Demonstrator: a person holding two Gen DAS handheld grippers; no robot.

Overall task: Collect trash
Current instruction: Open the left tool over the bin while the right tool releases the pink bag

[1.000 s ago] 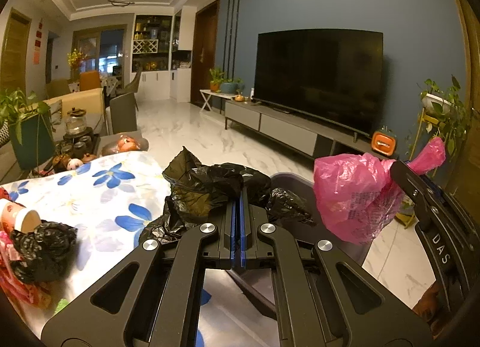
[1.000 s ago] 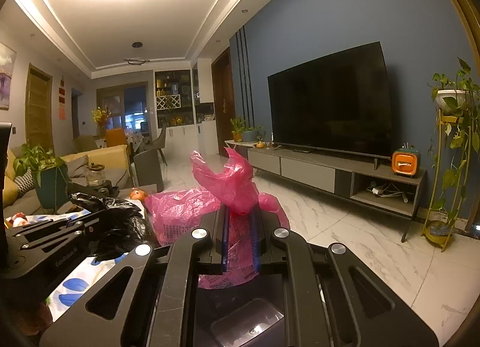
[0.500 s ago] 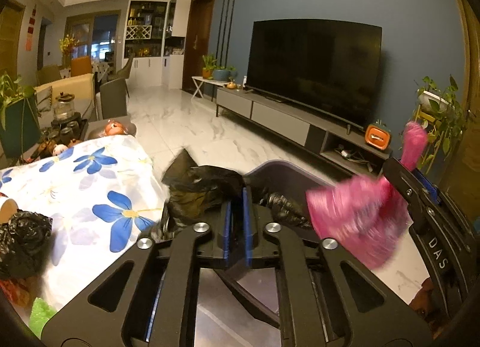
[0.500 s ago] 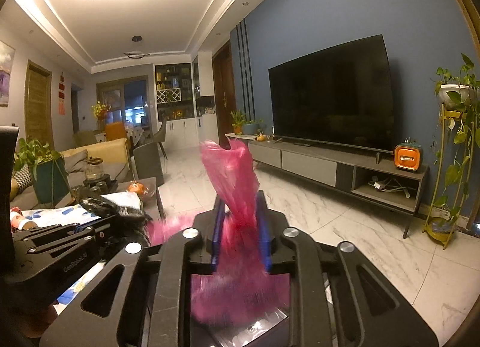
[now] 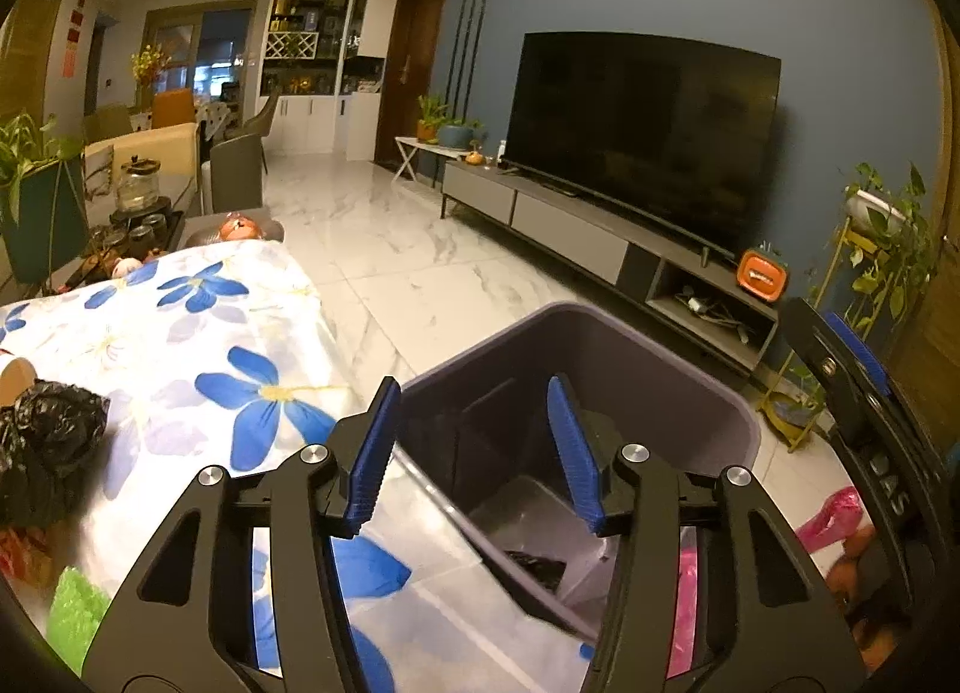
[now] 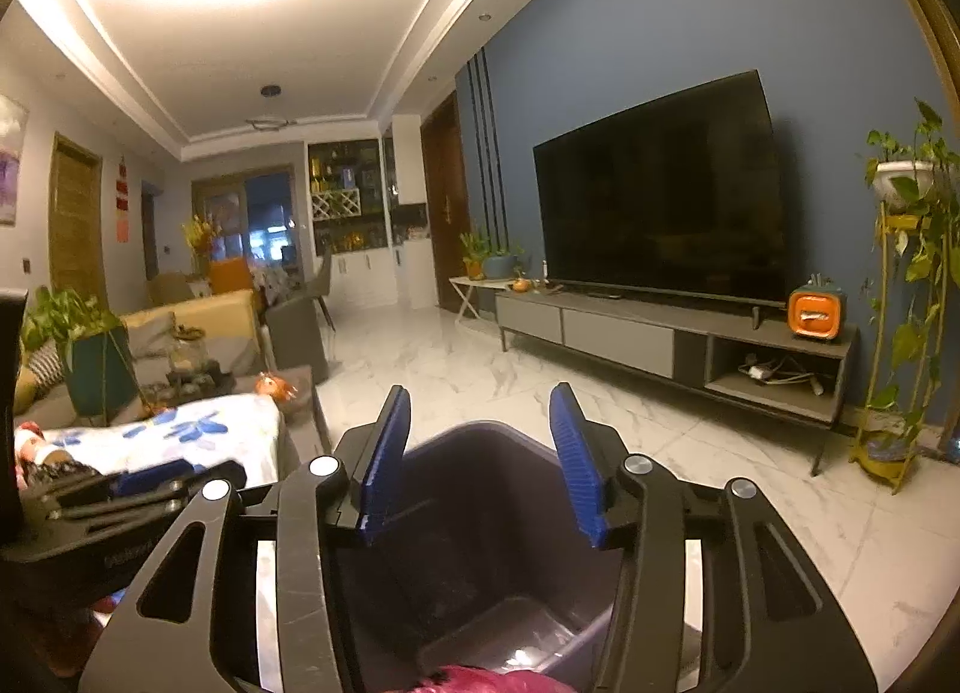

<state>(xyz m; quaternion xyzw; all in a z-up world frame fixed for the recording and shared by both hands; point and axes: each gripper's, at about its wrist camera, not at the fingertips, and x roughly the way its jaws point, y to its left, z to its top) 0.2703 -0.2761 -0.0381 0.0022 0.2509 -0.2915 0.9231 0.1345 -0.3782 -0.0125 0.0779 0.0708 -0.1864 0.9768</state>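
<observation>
Room: marble floor [image 5: 420,273], blue wall with a dark TV [image 5: 642,129] above a long grey console [image 5: 570,231]; orange box [image 5: 761,275] at the console's near end, plant stand [image 5: 864,249] beside it.

Table [image 5: 180,333] — white cloth with blue flowers — fills the left of the left wrist view. Its near edge lies just beside the bin.

Bin [image 5: 600,357]: dark purple-grey, open top, standing on the floor at the table's corner. Both grippers hang over its mouth.

Left gripper [image 5: 474,447]: jaws spread wide, blue pads apart, nothing between them. Through the gap, the bin's inner wall and floor. A crumpled black bag [image 5: 537,564] lies at the bottom of the bin.

Right gripper [image 6: 480,459]: jaws likewise spread wide, holding nothing. It points down into the bin; in the left view its body shows at the right edge [image 5: 852,381].

Pink bag [image 6: 480,681]: inside the bin, seen at the bottom edge of the right wrist view below the open pads. In the left view pink plastic shows behind the left gripper's right arm, low on the bin's right side; exact resting spot hidden there.

Still on the table — a second black bag [image 5: 48,441] near the left edge, a paper cup [image 5: 15,378] just behind it, and a green scrap [image 5: 78,615] at the near edge.
</observation>
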